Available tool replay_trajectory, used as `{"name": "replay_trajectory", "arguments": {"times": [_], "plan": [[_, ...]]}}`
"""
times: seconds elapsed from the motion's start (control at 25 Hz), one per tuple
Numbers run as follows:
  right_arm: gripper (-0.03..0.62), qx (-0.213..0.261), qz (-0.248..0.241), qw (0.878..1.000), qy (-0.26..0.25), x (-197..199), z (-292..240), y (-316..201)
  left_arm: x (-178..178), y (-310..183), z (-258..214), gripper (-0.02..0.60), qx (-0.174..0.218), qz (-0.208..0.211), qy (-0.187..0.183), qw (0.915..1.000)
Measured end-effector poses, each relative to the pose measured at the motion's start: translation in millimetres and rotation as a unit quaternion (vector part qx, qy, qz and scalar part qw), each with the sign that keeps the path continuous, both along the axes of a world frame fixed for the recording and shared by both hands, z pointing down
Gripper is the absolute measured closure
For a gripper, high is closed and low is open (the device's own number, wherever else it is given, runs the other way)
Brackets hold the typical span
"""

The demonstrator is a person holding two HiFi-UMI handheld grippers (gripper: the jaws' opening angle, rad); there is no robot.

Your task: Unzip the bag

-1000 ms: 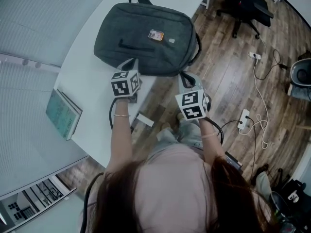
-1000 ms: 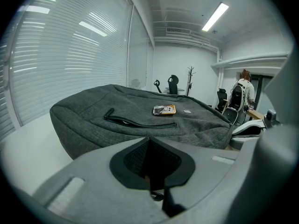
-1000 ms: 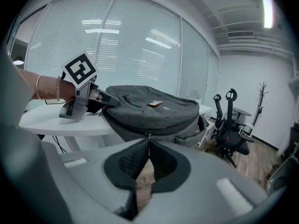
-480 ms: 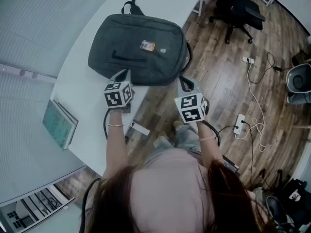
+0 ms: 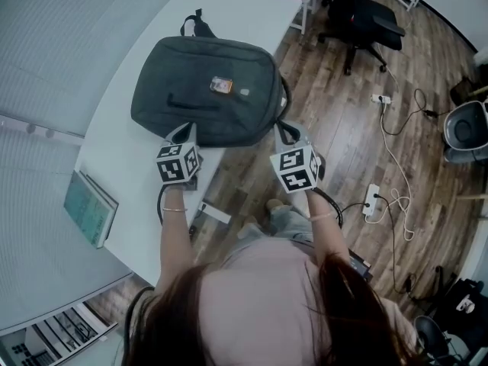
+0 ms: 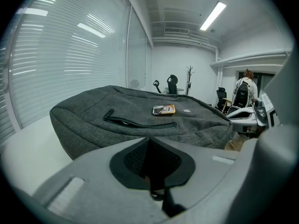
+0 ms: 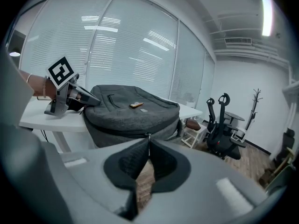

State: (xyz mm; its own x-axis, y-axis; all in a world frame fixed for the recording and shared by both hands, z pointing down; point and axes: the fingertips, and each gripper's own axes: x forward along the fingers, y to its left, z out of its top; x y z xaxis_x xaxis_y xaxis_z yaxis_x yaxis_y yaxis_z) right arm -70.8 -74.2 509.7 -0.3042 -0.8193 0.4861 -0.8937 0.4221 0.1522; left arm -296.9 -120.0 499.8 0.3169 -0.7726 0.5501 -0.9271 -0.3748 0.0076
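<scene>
dark grey bag [image 5: 204,90], flat on table, zipped

Dark grey bag [image 5: 183,75], orange patch [image 5: 221,85]; white table [image 5: 114,166]; teal book [image 5: 90,208]; brown plank floor [image 5: 343,105].

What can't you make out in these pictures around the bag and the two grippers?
- Bag: where its main zip's slider sits. In the right gripper view, the right gripper's shut jaws cover part of that seam.
- Orange tag on the bag: print too small in every view.
- Book: head view, cover too small to read.
</scene>
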Motion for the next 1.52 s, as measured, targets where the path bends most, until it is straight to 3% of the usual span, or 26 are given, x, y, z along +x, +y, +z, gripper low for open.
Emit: {"name": "replay_trajectory", "arguments": {"times": [0.96,1.52], "plan": [[0.582,0.019,-0.061,0.998,0.019,30.7,-7.7,-46.0,3.8,-1.1,-1.4,0.572,0.015,-0.008,-0.001,0.9999],[0.582,0.03,-0.071,0.997,0.032,39.9,-10.3,-72.0,5.7,-1.7,-1.9,0.572,0.021,-0.005,-0.008,0.9997]]}}
